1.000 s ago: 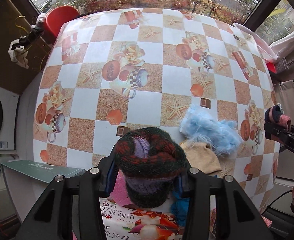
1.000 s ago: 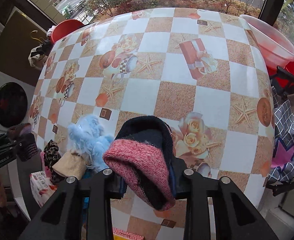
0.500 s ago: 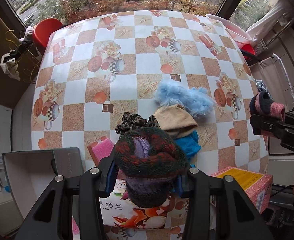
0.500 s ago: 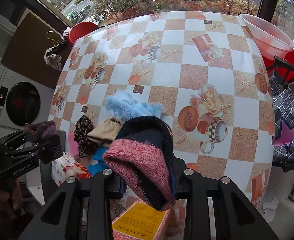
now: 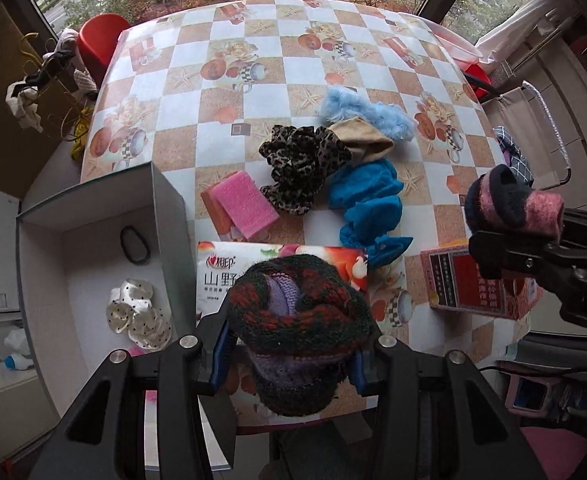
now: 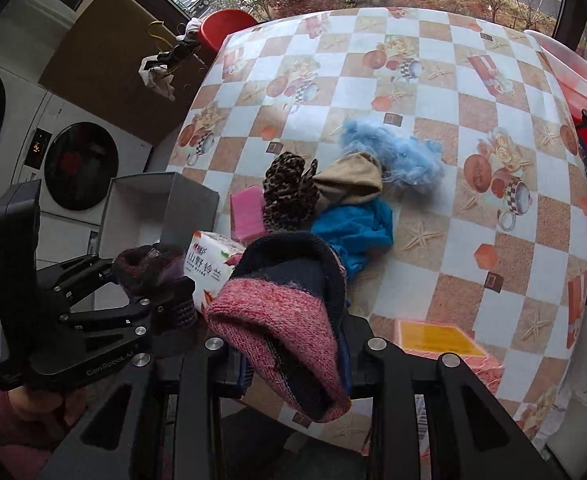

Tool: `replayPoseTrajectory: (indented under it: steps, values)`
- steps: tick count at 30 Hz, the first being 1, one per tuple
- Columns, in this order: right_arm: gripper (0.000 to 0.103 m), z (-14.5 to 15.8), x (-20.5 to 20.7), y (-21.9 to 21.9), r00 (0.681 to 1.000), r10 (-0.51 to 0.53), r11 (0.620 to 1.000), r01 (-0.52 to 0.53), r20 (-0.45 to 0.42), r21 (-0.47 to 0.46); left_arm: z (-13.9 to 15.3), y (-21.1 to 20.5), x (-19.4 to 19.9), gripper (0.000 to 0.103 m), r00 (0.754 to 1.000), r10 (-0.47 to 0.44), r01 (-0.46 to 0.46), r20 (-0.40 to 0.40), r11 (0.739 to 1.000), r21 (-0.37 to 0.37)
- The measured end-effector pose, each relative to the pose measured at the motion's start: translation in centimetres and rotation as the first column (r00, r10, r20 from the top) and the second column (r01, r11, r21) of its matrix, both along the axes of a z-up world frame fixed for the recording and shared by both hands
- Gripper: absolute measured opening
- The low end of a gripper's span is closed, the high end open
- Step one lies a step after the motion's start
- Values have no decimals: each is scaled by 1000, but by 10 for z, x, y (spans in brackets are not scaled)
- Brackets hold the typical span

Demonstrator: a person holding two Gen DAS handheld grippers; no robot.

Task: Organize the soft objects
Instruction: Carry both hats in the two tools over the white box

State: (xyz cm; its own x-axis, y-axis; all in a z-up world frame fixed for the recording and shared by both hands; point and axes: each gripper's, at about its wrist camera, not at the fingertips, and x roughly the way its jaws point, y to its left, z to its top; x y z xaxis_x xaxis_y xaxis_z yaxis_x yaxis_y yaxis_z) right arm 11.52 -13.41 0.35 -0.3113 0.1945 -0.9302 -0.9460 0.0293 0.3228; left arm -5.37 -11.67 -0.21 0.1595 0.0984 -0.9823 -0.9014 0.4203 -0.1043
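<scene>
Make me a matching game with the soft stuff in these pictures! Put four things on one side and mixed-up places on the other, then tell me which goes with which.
Things:
1. pink and navy knit sock
2. red, green and purple knit sock
3. white dotted scrunchie
4. pink sponge

Places:
A. inside the open grey box
B. squeezed in the right claw
C. on the table, beside the leopard-print scrunchie
D. squeezed in the left claw

Pairs: 1-B, 2-D, 3-A, 4-C
</scene>
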Motion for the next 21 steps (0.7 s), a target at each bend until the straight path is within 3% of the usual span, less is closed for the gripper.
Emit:
replayPoseTrajectory:
  steps: [5,10,21]
  values:
    - [34,-1,-51,-5,995,99,995,-99,-1,-13,7,-19,-46,49,998,69,-69,-3,998,12]
    - [34,0,-112,5,969,248,969,-248,11,-15,16,-31,-102,49,978,208,-208,8,977,36]
    - [34,-6,-234,11,836,548,835,-548,-12,-39,28,-74,-192,49,892,453,-451,-6,889,80]
